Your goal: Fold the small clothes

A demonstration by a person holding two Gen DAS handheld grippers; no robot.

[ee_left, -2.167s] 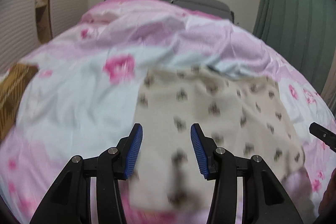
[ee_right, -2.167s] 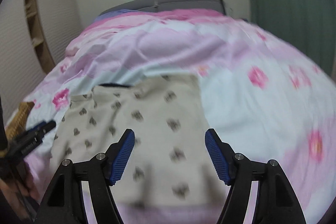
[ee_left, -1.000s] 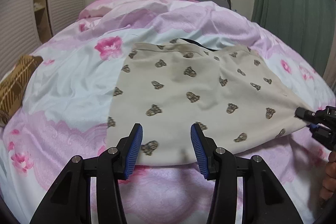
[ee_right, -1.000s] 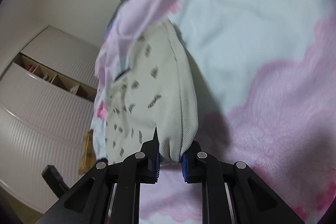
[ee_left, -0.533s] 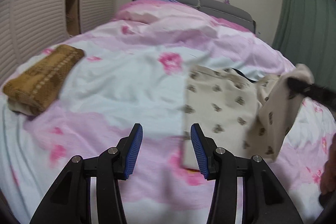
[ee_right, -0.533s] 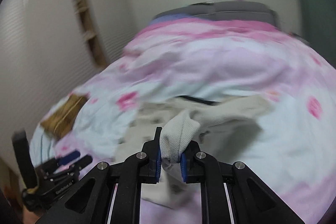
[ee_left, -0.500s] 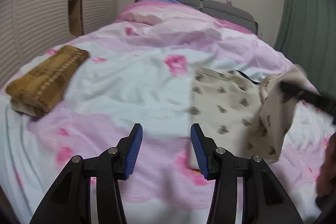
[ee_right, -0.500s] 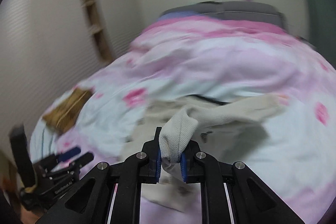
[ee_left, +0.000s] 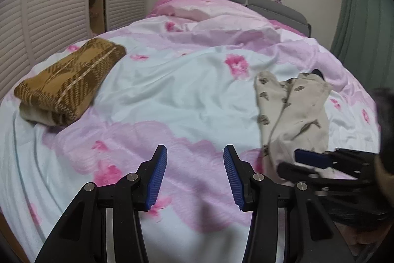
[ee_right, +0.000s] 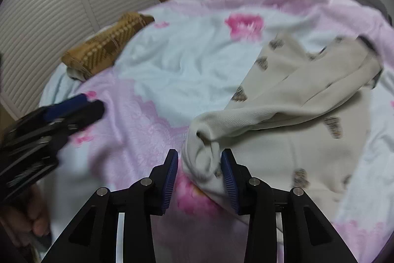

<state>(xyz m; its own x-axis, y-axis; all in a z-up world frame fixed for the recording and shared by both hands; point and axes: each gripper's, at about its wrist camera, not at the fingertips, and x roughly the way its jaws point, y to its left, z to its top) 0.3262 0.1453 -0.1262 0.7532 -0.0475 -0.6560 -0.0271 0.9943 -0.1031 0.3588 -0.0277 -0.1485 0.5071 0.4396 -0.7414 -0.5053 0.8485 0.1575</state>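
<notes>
Right wrist view: my right gripper (ee_right: 199,171) has just been opening its jaws — the bunched edge of the beige printed garment (ee_right: 307,120) sits loose between them, on the pink floral bed cover (ee_right: 172,61). My left gripper (ee_left: 195,176) hovers with jaws partly apart, holding nothing. Over by the bed's far left edge lies a folded brown plaid cloth (ee_left: 66,85).
</notes>
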